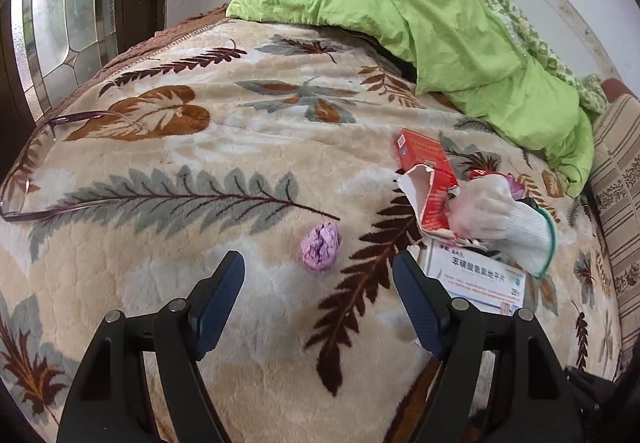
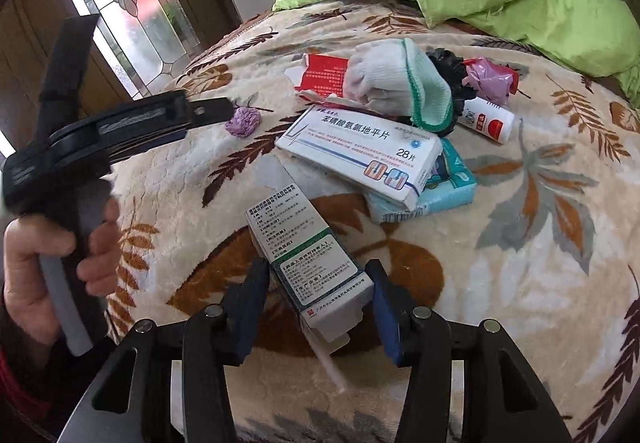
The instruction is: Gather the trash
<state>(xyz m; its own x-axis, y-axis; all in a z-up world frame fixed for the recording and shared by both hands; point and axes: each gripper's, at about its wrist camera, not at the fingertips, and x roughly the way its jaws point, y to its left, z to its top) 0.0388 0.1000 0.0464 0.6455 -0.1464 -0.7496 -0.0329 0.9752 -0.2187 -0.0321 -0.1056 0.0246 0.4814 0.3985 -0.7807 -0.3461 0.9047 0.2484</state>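
Observation:
A crumpled purple paper ball (image 1: pixel 321 247) lies on the leaf-patterned blanket (image 1: pixel 224 147), just ahead of my open, empty left gripper (image 1: pixel 319 271); it also shows in the right wrist view (image 2: pixel 243 121). My right gripper (image 2: pixel 318 303) is open, with a green-and-white medicine box (image 2: pixel 310 263) between its fingers, apparently untouched. Beyond it lies a pile: a white medicine box (image 2: pixel 360 155), a teal tissue pack (image 2: pixel 448 187), a torn red box (image 2: pixel 324 77), a white glove (image 2: pixel 384 83), a small white bottle (image 2: pixel 486 121), black and purple wrappers (image 2: pixel 490 79).
A green quilt (image 1: pixel 420 15) is bunched at the far side of the bed. Eyeglasses (image 1: pixel 48 163) lie on the blanket at the left edge. A glass door (image 1: pixel 60 15) stands to the left. A striped cushion (image 1: pixel 618 179) is at the right.

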